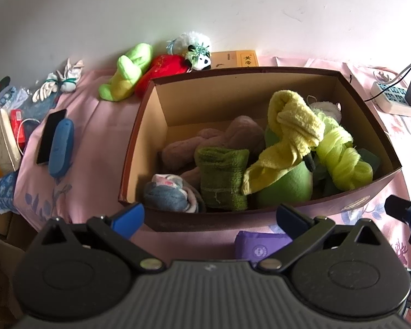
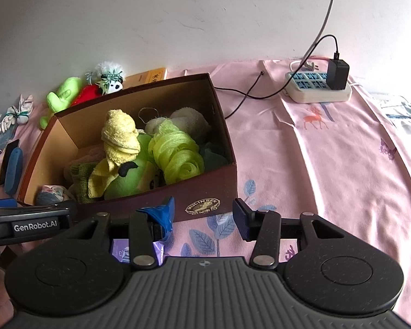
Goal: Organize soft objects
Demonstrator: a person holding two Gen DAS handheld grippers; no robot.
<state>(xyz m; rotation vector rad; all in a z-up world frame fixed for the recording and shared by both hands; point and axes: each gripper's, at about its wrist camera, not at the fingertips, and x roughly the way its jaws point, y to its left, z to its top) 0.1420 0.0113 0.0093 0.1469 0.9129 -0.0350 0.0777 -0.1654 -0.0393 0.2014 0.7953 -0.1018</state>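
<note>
behind the box [image 1: 139,126] lie a green plush [image 1: 126,72] and panda [image 1: 197,52]; inside, yellow towel [image 1: 293,126] and green roll [image 1: 223,178]. left gripper [image 1: 211,216] wide, right gripper [image 2: 205,216] half-spread, both empty.

Left gripper [image 1: 209,218] tilted downward, jaws spread wide, nothing between them. Right gripper [image 2: 204,215] tilted downward, jaws parted, nothing between the 2 pads.

White lettering "GenRobot.AI" stands on the black body of the left gripper [image 2: 27,223] at the left edge of the right wrist view; the gold oval emblem [image 2: 202,206] on the dark brown cardboard box [image 2: 224,189] begins "MULIN", the rest too small; yellow flat box [image 1: 248,59] bears unreadable characters.
</note>
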